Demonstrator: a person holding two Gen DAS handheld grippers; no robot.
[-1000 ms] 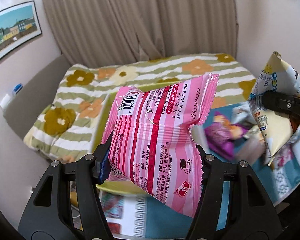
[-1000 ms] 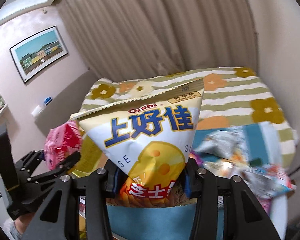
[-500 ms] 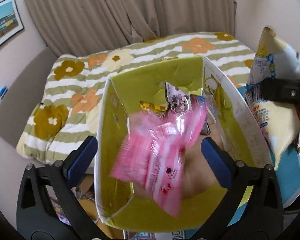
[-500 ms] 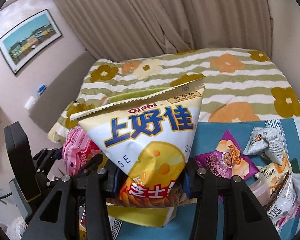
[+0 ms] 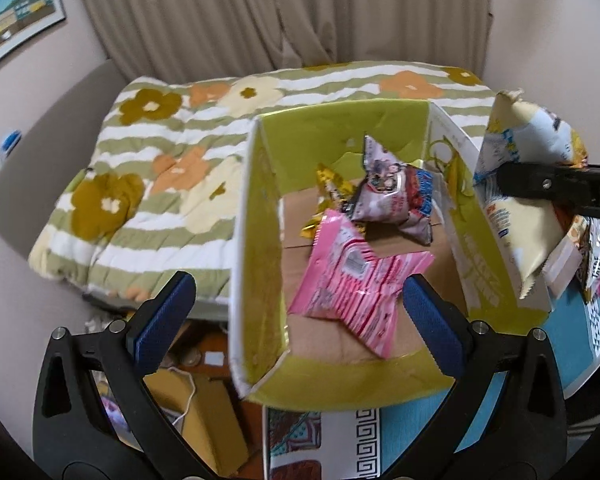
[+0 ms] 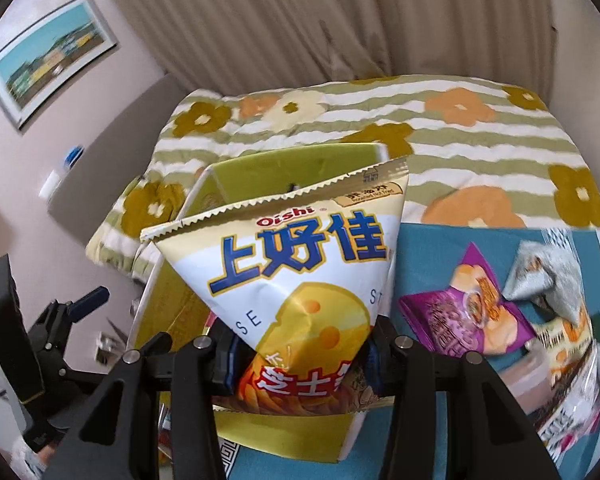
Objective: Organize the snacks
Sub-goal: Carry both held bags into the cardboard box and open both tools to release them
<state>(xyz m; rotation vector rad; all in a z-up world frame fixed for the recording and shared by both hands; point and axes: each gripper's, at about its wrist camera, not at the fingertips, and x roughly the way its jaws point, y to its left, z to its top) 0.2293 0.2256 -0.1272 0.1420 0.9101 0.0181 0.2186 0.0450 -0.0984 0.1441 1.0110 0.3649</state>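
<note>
An open green box [image 5: 256,240] with a cardboard floor stands at the table's edge. A pink striped snack packet [image 5: 356,280] lies loose inside it, next to a pale printed packet [image 5: 396,196] and a gold one [image 5: 332,188]. My left gripper [image 5: 298,314] hovers over the box's near side, jaws wide open and holding nothing. My right gripper [image 6: 300,360] is shut on the lower part of a yellow-and-white Oishi chip bag [image 6: 300,272], held upright over the near right part of the green box [image 6: 300,164]. The same chip bag [image 5: 528,200] shows beside the box's right wall.
Loose snacks lie on the teal tablecloth [image 6: 420,248] to the right: a purple packet [image 6: 464,312] and a silver one [image 6: 548,284]. A bed with a flowered striped cover [image 5: 160,168] lies behind. Brown cartons [image 5: 204,420] sit on the floor below the box.
My left gripper opened and the pink packet fell into the green box. Both grippers tipped down and came closer to the box, the right one still holding the chip bag.
</note>
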